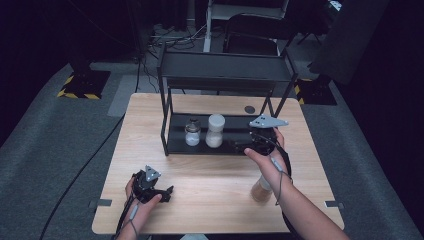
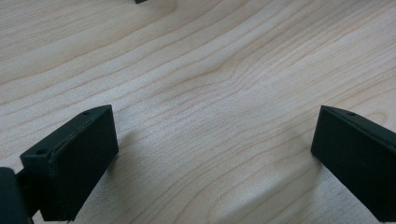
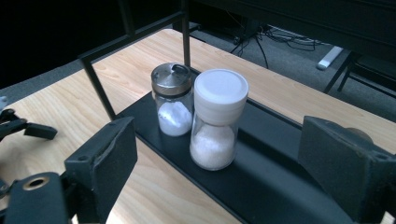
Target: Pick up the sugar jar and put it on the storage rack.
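A black two-tier rack (image 1: 176, 141) stands at the back of the wooden table (image 1: 210, 180). On its lower shelf (image 3: 261, 177) a small glass jar with a metal lid (image 1: 192, 133) (image 3: 172, 100) and a taller jar with a white lid (image 1: 215, 131) (image 3: 217, 119) stand side by side, both holding white grains. My right gripper (image 1: 245, 146) (image 3: 224, 154) hovers over the right part of that shelf, open, aimed at the jars with nothing between its jaws. My left gripper (image 1: 161, 192) (image 2: 210, 154) rests low over bare wood at the front left, open and holding nothing.
A jar with brownish contents (image 1: 260, 190) stands on the table under my right forearm. The rack's upper shelf (image 1: 225, 67) overhangs the jars, with thin black posts (image 3: 187, 32) at the corners. A small dark disc (image 1: 249, 109) lies behind the rack.
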The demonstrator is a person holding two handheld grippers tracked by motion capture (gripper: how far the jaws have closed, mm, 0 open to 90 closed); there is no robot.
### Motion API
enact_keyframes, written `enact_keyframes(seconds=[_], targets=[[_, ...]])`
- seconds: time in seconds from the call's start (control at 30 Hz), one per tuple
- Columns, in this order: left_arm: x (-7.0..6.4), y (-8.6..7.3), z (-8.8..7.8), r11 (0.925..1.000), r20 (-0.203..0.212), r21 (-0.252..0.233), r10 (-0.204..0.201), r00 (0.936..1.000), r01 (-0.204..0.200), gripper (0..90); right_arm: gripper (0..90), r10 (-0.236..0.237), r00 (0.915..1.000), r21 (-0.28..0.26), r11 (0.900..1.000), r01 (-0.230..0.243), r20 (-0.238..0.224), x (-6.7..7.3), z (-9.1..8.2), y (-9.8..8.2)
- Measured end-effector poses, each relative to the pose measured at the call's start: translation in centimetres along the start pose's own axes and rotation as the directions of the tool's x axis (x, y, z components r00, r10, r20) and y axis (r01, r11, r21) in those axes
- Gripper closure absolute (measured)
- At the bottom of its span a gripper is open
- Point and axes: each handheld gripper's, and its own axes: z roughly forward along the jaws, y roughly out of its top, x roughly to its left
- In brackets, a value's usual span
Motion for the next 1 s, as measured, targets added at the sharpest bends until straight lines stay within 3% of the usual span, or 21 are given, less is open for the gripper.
enact_keyframes(seconds=[0.3, 1.0], targets=[[0.0, 0.0, 0.0, 1.0000, 0.000, 0.000, 0.000, 1.0000, 0.000, 0.0, 11.9, -0.001, 1.0000, -0.008, 1.000, 0.001, -0.004, 0.1, -2.8, -1.2], [-0.1, 0.1, 0.1, 1.0000, -0.005, -0.001, -0.005, 1.0000, 0.005, 0.0, 11.1, 0.030, 0.9995, 0.021, 0.999, -0.030, 0.007, 0.1, -7.1, -4.9]])
